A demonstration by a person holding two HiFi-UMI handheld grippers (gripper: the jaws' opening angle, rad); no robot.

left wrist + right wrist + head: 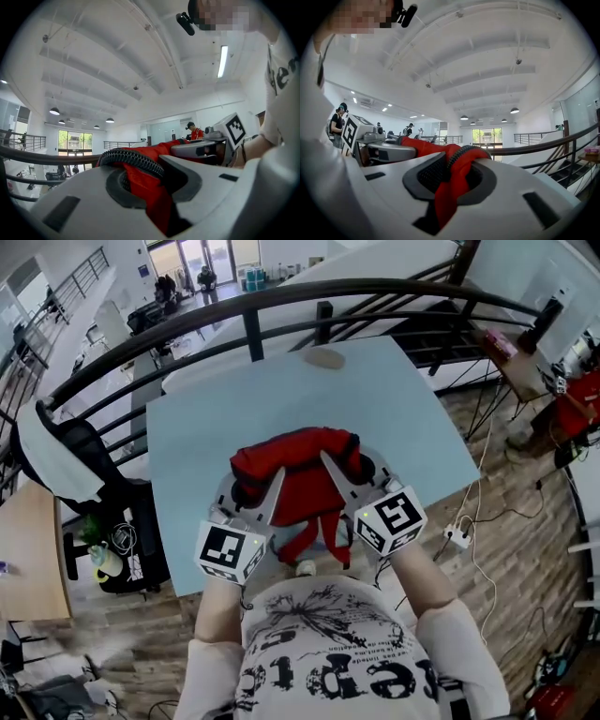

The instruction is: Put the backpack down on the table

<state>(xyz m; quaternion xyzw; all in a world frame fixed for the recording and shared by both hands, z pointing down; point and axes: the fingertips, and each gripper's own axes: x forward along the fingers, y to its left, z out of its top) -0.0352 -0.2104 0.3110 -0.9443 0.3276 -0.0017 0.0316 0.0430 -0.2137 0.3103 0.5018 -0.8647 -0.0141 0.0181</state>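
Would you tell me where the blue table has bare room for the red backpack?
The table is bare left of the backpack, right of it, and between it and the tan oval object at the far edge. The near middle is crowded: the left gripper and right gripper grip the backpack there.

Bare table (412, 427) top left, right and beyond backpack (302, 476); small brown oval thing (324, 358) at far edge; railing (281, 296) curves close behind far edge; chair (80, 460) off table's left side; cables (483, 512) on floor right.
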